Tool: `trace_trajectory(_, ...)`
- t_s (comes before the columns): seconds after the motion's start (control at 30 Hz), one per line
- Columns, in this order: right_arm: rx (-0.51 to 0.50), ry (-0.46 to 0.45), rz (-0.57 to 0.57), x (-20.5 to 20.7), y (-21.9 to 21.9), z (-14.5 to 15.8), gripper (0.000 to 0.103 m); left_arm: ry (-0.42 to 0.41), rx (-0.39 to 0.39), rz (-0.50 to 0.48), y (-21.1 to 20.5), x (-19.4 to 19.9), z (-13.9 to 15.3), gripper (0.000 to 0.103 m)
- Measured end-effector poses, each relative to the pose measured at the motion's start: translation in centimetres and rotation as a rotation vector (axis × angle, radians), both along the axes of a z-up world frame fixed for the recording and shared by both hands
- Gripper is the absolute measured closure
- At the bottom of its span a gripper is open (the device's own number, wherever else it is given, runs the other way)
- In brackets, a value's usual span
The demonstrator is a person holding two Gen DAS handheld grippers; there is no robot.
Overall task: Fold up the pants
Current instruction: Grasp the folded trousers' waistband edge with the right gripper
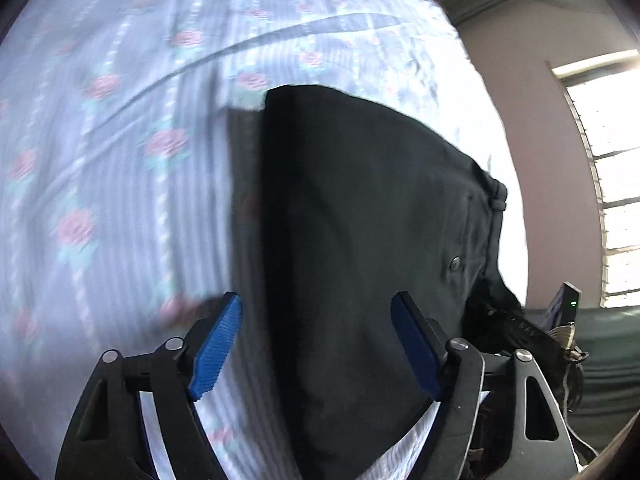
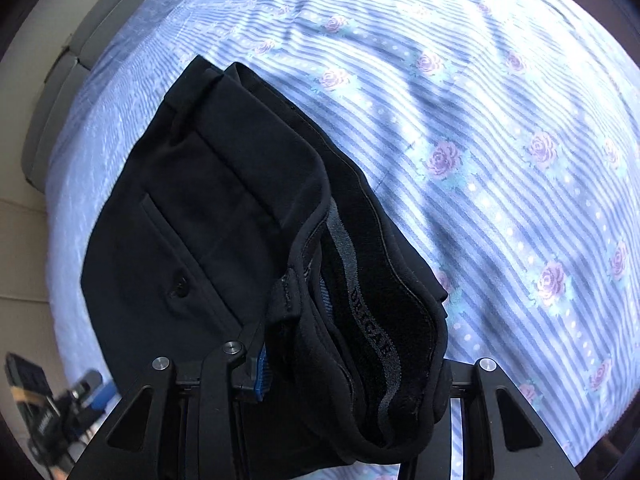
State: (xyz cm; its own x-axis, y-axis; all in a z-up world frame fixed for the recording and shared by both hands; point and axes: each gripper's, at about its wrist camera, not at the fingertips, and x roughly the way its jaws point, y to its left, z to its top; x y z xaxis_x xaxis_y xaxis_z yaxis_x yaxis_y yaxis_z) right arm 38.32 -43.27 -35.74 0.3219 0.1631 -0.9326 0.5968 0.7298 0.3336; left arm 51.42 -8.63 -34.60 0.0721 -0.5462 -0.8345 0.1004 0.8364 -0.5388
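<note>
Currently the pants (image 2: pixel 208 216) are held at the waistband, lower center, by the clamped right gripper (image 2: pixel 348 376), probably to steady the fold; left gripper (image 1: pixel 316 344) is held apart over them on the bedsheet (image 1: pixel 120 140).

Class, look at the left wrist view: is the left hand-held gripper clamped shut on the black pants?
No. The left hand-held gripper stands wide open, its blue pads spread apart over the pants.

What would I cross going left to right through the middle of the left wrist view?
Flowered bedsheet → black pants → pants button → belt loop at the waistband → pink wall → bright window.
</note>
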Motion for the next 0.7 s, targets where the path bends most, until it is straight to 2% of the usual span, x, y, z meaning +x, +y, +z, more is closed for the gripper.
trace_trajectory(0.13, -0.009, 0.006, -0.002, 0.4, 1.1, -0.3, 0.061, -0.001, -0.035, -0.048, -0.4, 1.5, -1.0, 0.037)
trace_trajectory(0.23, -0.022, 0.011, 0.005, 0.9, 2.0, -0.4, 0.060, 0.008, -0.073, -0.080, -0.5, 2.3, -1.7, 0.038)
trace_trajectory(0.3, -0.037, 0.012, 0.018, 1.1, 2.3, -0.4, 0.060, 0.013, -0.105, -0.095, -0.5, 2.7, -1.8, 0.043)
trace_trajectory(0.37, -0.045, 0.010, 0.023, 1.9, 2.9, -0.7, 0.060, 0.032, -0.130, -0.106, -0.7, 3.3, -2.1, 0.055)
trace_trajectory(0.43, -0.048, 0.008, 0.028, 1.8, 2.9, -0.7, 0.060, 0.060, -0.175, -0.105, -0.9, 3.9, -2.4, 0.058)
trace_trajectory(0.53, -0.043, -0.001, 0.034, 1.9, 3.1, -0.8, 0.060, 0.073, -0.217, -0.122, -1.2, 4.4, -2.7, 0.059)
trace_trajectory(0.7, -0.024, -0.021, 0.039, 1.8, 2.9, -1.1, 0.060, 0.087, -0.225, -0.118, -2.5, 5.4, -3.6, 0.059)
